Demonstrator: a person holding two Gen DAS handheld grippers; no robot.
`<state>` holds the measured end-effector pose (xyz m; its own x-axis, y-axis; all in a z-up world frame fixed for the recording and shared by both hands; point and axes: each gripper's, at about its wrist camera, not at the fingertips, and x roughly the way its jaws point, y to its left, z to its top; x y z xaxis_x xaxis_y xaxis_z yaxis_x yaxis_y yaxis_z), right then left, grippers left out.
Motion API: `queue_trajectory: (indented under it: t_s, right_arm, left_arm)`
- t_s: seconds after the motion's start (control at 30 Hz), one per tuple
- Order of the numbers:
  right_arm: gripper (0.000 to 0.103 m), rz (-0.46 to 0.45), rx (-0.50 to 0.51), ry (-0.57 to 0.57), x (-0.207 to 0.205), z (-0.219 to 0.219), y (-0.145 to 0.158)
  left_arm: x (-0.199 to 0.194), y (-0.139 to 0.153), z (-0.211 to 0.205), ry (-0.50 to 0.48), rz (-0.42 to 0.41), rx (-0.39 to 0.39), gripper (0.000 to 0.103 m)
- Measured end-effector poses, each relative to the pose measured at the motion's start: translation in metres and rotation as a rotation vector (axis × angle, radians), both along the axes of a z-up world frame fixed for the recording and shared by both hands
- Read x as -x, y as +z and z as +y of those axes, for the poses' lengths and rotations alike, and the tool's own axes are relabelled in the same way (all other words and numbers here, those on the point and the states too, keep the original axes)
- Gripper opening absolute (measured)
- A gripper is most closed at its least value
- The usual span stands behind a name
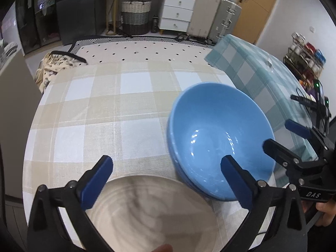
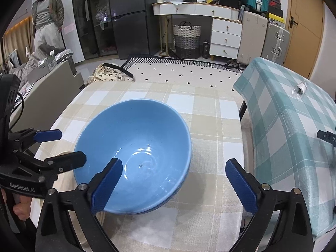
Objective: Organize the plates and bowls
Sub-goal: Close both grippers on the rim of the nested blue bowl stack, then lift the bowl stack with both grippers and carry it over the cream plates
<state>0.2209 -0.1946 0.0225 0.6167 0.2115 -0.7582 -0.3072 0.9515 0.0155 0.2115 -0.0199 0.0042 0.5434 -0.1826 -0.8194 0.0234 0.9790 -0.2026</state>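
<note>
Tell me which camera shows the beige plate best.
The left wrist view: the beige plate fills its lower middle between the open left gripper. The right wrist view shows only a sliver beside the blue bowl.

Sky-blue glossy bowl [image 2: 134,138]; beige-and-white checked cloth on the table [image 1: 100,113] — teal-and-white check on its neighbour [image 2: 289,126]; pale tan plate [image 1: 151,214] with brownish swirls; gripper pads [image 2: 107,187] dark blue.

The right tongs [image 2: 174,182] stand spread wide above the worktop [image 2: 210,126], gripping nothing. A blue bowl [image 2: 134,147] sits tilted under the left pad [image 2: 107,187]. The left tongs [image 2: 65,147] reach in from the left edge, parted, near the bowl's rim.
</note>
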Motion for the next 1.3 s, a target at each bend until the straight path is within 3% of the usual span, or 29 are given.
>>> queue_trajectory:
  t_s: [0.2,0.4,0.57,0.67,0.73,0.87,1.03,1.13,1.3]
  right_arm:
    - [0.101,0.017,-0.007,-0.027,-0.005,-0.011,-0.009]
    - [0.101,0.069,-0.05,-0.044,-0.012,-0.021,-0.021]
    - [0.1,0.095,-0.078,-0.04,-0.017,-0.023,-0.027]
    - [0.096,0.113,-0.101,-0.028,-0.017,-0.021,-0.03]
    - [0.082,0.132,-0.116,-0.009,-0.018,-0.02,-0.033]
    - [0.069,0.149,-0.113,0.012,-0.017,-0.014,-0.038]
    - [0.043,0.137,-0.111,0.037,-0.015,-0.006,-0.039]
    - [0.041,0.122,-0.089,0.035,-0.013,-0.002,-0.039]
    - [0.039,0.11,-0.079,0.034,-0.009,-0.002,-0.039]
  left_arm:
    - [-0.007,-0.013,0.013,0.037,0.038,0.087,0.103]
    - [-0.01,-0.021,0.013,0.062,0.044,0.056,0.103]
    - [-0.012,-0.027,0.016,0.075,0.058,0.097,0.1]
    - [-0.014,-0.028,0.015,0.068,0.061,0.1,0.085]
    - [-0.014,-0.031,0.012,0.051,0.076,0.108,0.075]
    - [-0.012,-0.031,0.009,0.041,0.067,0.131,0.064]
    - [-0.011,-0.026,0.001,0.013,0.055,0.145,0.039]
    - [-0.008,-0.02,-0.009,-0.032,0.039,0.114,0.025]
    - [-0.006,-0.017,-0.016,-0.055,0.03,0.066,0.025]
